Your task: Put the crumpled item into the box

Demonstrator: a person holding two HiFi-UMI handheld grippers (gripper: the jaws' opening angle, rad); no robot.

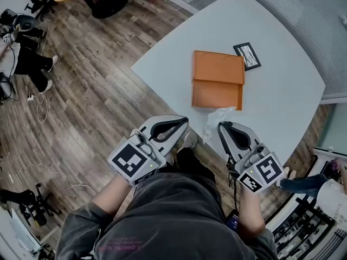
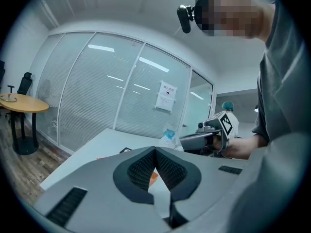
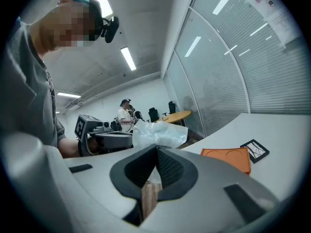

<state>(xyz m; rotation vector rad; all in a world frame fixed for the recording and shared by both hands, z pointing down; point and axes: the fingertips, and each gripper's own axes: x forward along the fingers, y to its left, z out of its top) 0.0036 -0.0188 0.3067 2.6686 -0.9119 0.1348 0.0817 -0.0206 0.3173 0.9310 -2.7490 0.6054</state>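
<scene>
1. Head view: my left gripper (image 1: 182, 124) and right gripper (image 1: 222, 127) hover at the near edge of the white table (image 1: 282, 102). The crumpled clear plastic (image 1: 217, 117) sits at the right gripper's tip, half over the table edge, at 6 o'clock from the open orange box (image 1: 217, 80). A framed card (image 1: 247, 56) lies at the box's 1 o'clock.
2. Left gripper view: the fingers are pressed together tip to tip, with nothing between them. At 1 o'clock the right gripper carries the plastic at its tip.
3. Right gripper view: the fingers are closed on the plastic, which billows up at 12 o'clock. The box rests on the table at 3 o'clock, apart from the plastic.
</scene>
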